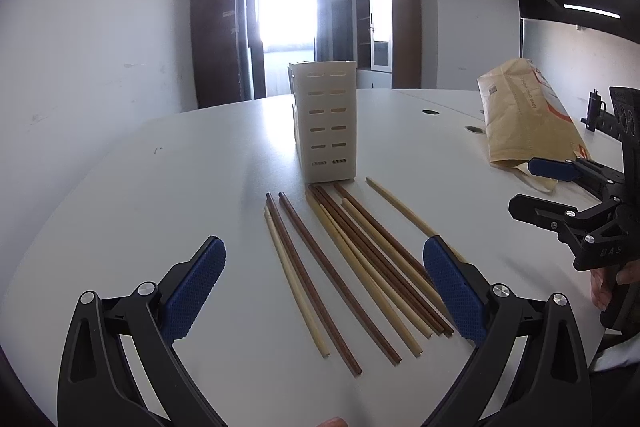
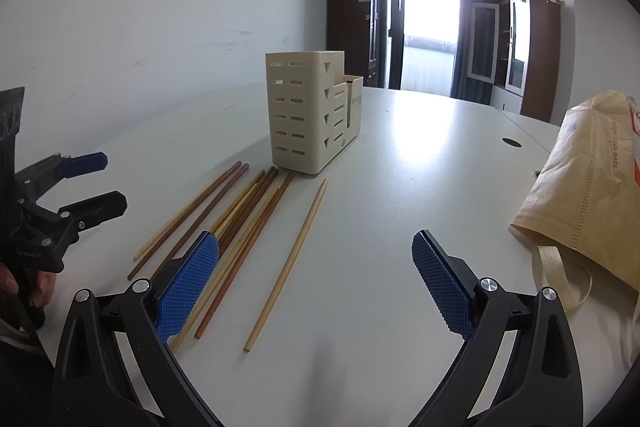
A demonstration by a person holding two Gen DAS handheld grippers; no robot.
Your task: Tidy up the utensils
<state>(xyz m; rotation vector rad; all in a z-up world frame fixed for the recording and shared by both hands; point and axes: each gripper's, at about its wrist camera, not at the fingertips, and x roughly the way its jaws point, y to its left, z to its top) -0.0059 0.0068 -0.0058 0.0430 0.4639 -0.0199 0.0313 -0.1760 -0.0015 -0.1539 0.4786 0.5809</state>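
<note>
Spread flat on the white tabletop (image 1: 200, 163), a loose fan of thin wooden chopsticks, some dark brown and some pale bamboo (image 1: 352, 267), long axes running from the near edge away toward the cream slotted plastic utensil holder (image 1: 326, 123). Far tips almost at the foot of that holder, which stands upright toward the middle of the tabletop; none seen inside it from these views, so judged not yet begun.

Left gripper with black arms and blue textured pads (image 1: 324, 287) spread wide, grasping nothing, hanging directly over the near ends of the fan: most sticks lying between its 2 fingers and straight ahead of it. Right gripper of the same build (image 2: 316, 283) likewise released and empty, set toward the right side of the tabletop.

1 pale stick (image 2: 292, 259) lying alone to the right of the bunch, apart from the rest, passing between the right gripper's fingers, nearer its left pad (image 2: 188, 279). Probably the easiest single pick for the right; the bunch nearer the left. Tan paper bag (image 2: 592, 195) slumped by the right edge, well clear.
</note>
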